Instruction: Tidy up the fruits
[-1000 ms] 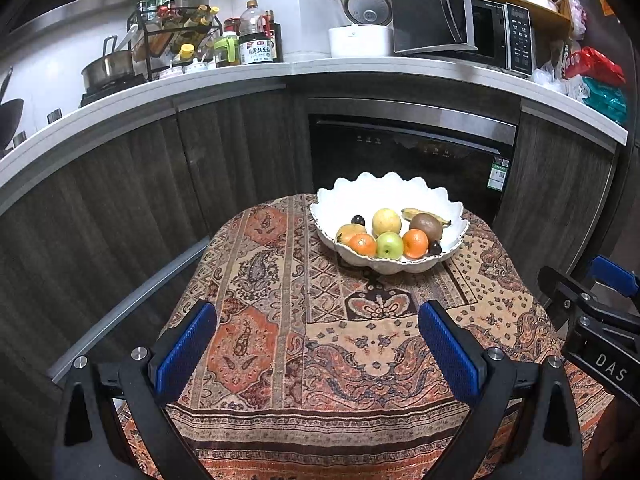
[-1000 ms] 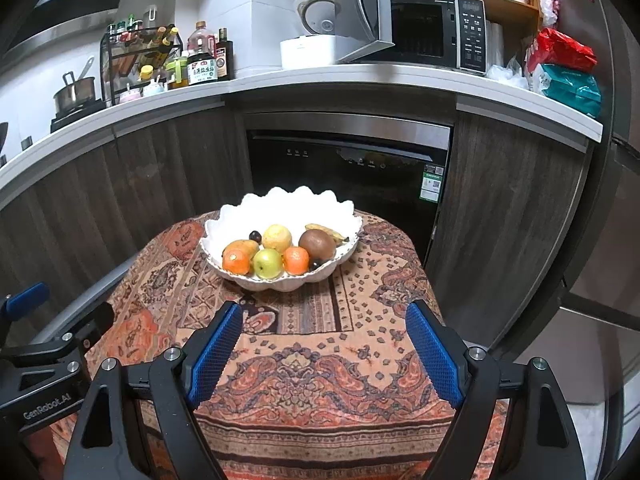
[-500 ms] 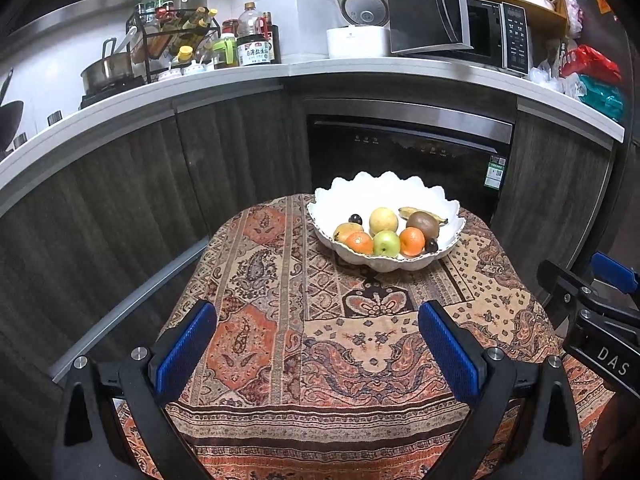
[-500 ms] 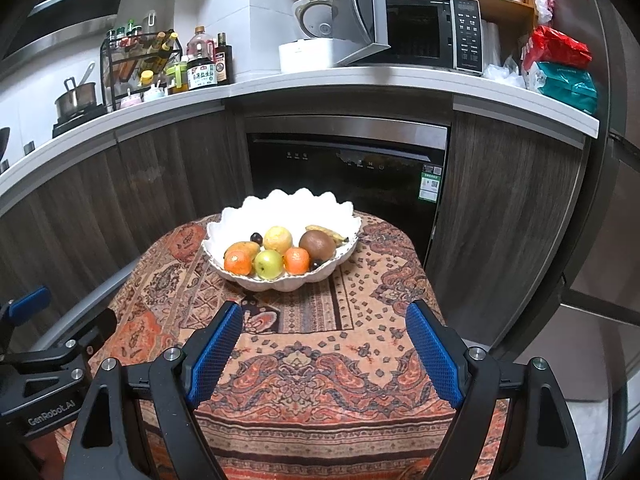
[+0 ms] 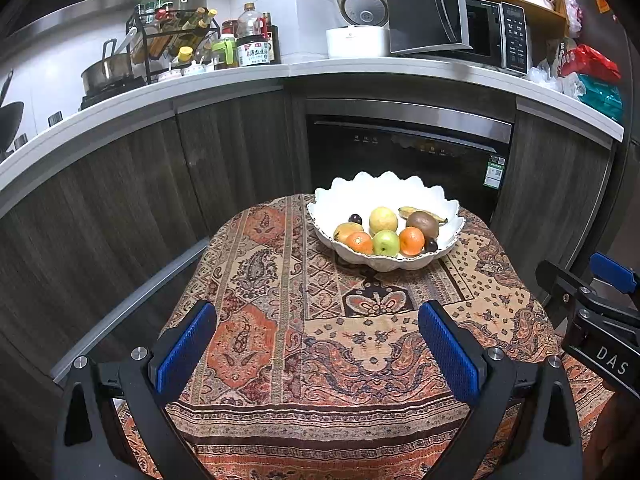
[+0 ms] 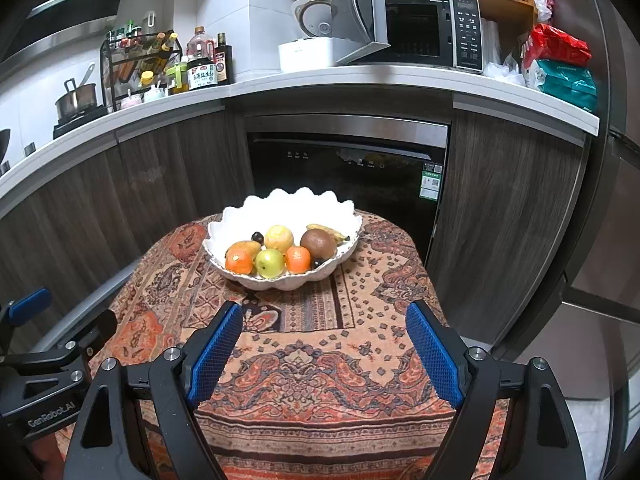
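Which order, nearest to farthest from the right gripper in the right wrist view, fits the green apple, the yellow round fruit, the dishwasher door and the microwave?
From the right gripper, open and empty:
1. green apple, bowl's front row
2. yellow round fruit, just behind it
3. dishwasher door, beyond the table
4. microwave, up on the counter

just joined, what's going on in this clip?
A person holds one hand-held gripper in each hand over a table with a patterned cloth. The left hand-held gripper and right hand-held gripper are both open and empty, short of the white scalloped bowl. All visible fruit, including the green apple and two oranges, lies in the bowl.
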`<state>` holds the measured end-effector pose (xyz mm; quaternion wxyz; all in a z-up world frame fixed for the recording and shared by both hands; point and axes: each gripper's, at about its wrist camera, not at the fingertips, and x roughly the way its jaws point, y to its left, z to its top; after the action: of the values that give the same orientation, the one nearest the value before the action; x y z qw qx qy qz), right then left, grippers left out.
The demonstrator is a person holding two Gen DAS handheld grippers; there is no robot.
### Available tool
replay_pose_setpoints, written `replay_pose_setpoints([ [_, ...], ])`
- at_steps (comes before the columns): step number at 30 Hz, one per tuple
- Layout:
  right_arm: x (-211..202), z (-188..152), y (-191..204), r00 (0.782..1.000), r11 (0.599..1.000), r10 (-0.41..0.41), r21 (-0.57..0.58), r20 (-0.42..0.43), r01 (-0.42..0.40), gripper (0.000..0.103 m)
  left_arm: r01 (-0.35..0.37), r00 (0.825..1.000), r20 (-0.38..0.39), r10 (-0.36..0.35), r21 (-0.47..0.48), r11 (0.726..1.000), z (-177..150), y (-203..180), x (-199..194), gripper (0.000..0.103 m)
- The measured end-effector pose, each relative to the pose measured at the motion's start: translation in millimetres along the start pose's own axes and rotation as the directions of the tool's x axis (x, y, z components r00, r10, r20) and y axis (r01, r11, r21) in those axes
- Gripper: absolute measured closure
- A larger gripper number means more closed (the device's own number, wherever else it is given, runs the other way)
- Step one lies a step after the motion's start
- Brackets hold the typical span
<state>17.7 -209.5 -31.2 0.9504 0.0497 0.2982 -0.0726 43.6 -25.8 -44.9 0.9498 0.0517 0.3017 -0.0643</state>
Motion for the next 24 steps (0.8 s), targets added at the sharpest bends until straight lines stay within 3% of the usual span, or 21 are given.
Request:
replay_pose_setpoints([
  [24,-0.2,-0.6,-0.6,1.000,1.000,0.000,0.001,-0.001,0.000,0.018,-0.002,1.000,-0.005,0.002,0.013,1.000,0.3,-0.8,-2.0,0.001],
])
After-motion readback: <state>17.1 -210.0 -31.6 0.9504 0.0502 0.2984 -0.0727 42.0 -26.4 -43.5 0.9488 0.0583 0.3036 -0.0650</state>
